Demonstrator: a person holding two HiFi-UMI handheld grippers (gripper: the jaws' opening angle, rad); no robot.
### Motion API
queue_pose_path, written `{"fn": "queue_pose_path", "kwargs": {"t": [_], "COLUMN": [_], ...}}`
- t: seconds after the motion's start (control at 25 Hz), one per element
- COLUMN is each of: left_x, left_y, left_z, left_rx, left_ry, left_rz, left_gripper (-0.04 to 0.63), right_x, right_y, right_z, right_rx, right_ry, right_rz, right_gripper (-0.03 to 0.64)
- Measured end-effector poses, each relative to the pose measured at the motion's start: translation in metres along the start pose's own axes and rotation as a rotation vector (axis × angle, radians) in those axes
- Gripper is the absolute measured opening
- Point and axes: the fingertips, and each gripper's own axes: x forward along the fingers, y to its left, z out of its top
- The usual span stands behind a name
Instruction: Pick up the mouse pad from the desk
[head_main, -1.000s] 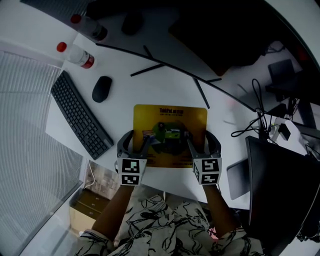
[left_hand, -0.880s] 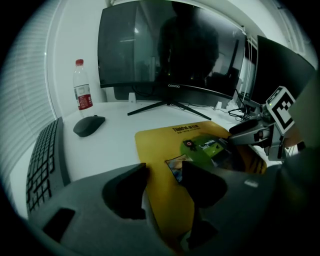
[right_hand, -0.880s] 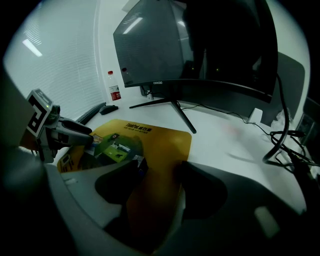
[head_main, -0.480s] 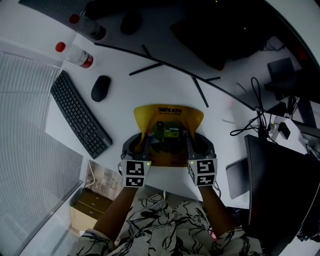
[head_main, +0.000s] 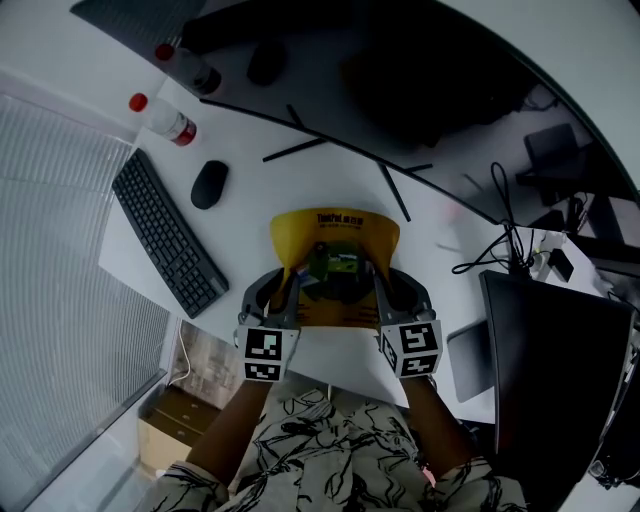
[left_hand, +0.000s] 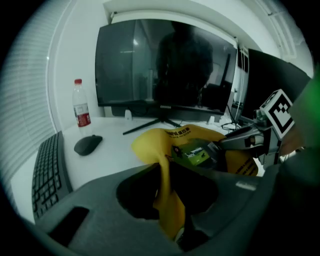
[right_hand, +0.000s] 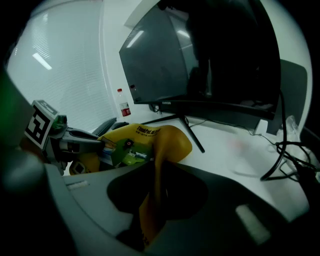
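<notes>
Two hand-held grippers were clamped on the yellow mouse pad, one at each side edge. The left gripper was closed on the pad's left edge, with a fold of yellow material pinched upright between its jaws. The right gripper was likewise closed on the right edge. The pad was bowed into a trough between them, its sides bent upward and its near part raised above the white desk, in front of the monitor. Whether the far edge touched the desk could not be determined. To the left, well apart from the pad, a dark mouse, a black keyboard and a red-capped bottle were seen on the desk.
</notes>
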Motion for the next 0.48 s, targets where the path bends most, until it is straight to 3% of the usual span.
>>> {"fn": "queue_pose_path", "kwargs": {"t": [0.48], "left_x": [-0.049], "left_y": [0.004], "left_z": [0.112], "left_rx": [0.043], "left_ry": [-0.238], "left_rz": [0.032], "left_gripper": [0.078], "right_x": [-0.048], "right_y": [-0.001], "right_z": [0.109], "right_rx": [-0.041], "right_ry": [-0.245], "right_rz": [0.015], "right_gripper": [0.072]}}
